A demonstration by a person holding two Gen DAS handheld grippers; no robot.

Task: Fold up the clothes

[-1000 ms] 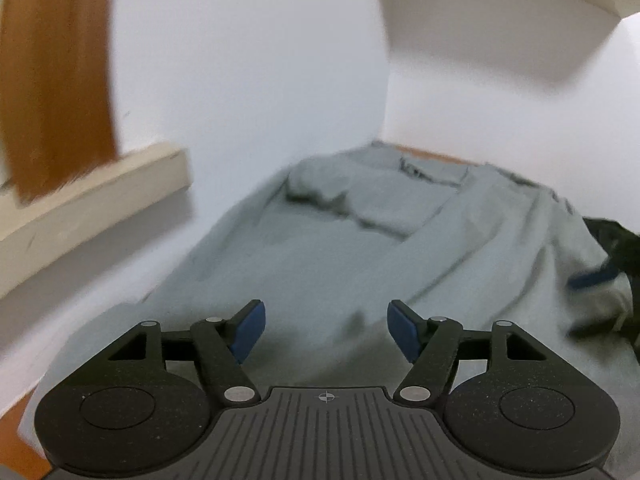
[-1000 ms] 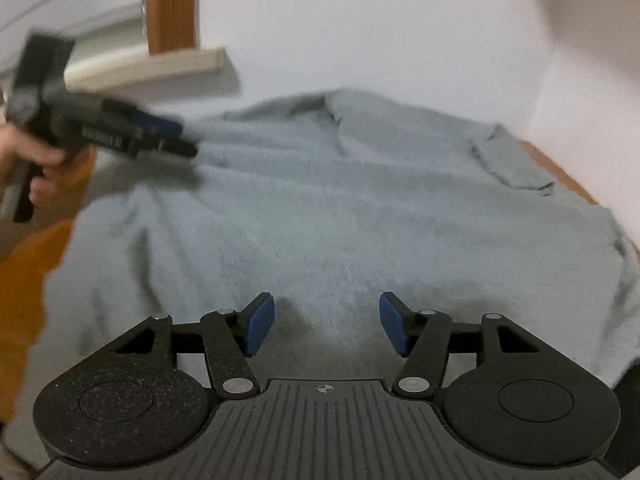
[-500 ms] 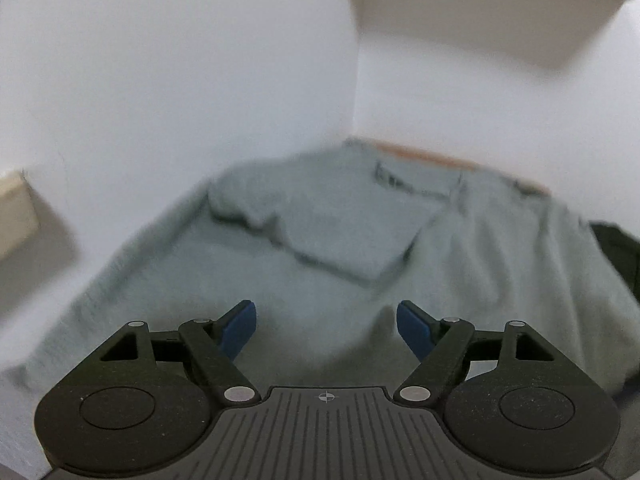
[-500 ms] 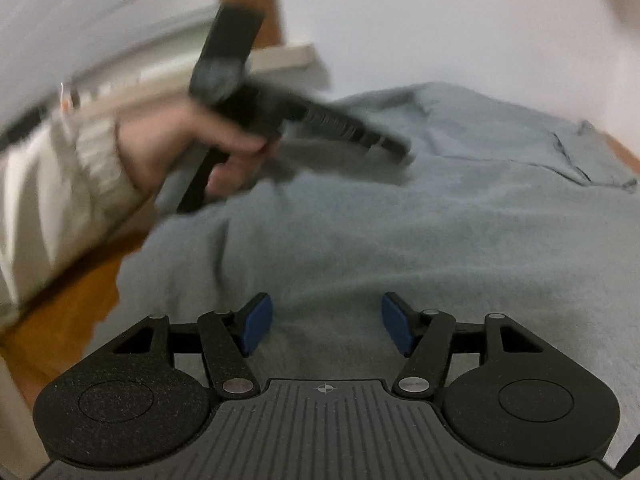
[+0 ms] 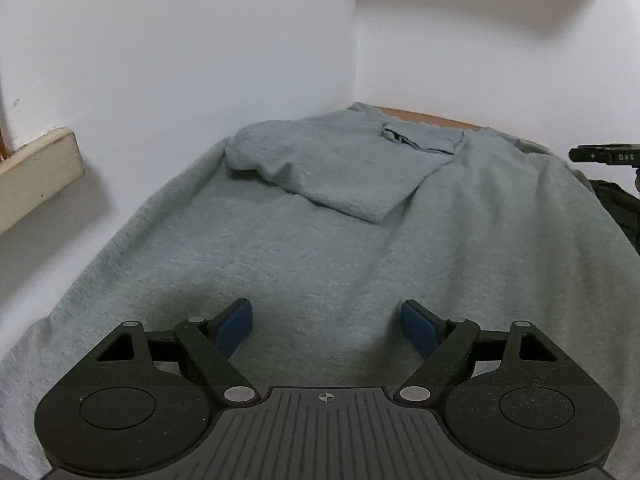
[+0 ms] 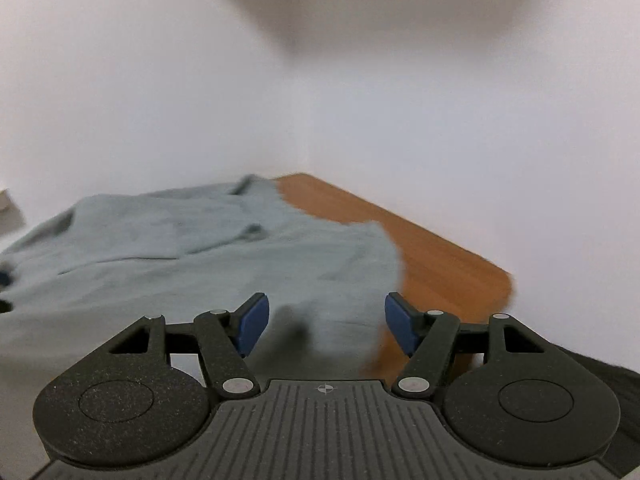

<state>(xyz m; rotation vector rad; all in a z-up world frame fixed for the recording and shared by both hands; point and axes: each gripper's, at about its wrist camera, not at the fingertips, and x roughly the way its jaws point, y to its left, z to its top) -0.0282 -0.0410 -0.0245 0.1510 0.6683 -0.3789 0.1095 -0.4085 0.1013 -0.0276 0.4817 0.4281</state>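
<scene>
Grey shirt (image 5: 320, 240) lies spread flat over the wooden tabletop (image 6: 420, 248), pushed up against the white wall at abt 10 o'clock and running back to the corner at 12, prob. laid out that way so the whole body is reachable for folding. One sleeve (image 5: 340, 172) is already turned in across the chest toward 12 o'clock, w/ the collar (image 5: 404, 136) just beyond it, so the fold looks part done on that side. Left hand-held gripper (image 5: 327, 326) hangs low over the near hem, angled down, jaws opening w/ nothing between the blue pads (image 5: 236, 326); cloth is under them, not pinched. My guess is it's widening to take a fresh bite of fabric. Right hand-held gripper (image 6: 326, 324) is over the shirt's edge at abt 3 o'clock, where bare wood shows past the cloth; jaws part-spread, empty (its view is smeared, so exact contact w/ the fabric I can't tell). Its black tip also pokes into the left wrist view at 3 o'clock. A dark garment (image 5: 616, 208) sits off that same side, apart from the work, likely waiting its turn.
</scene>
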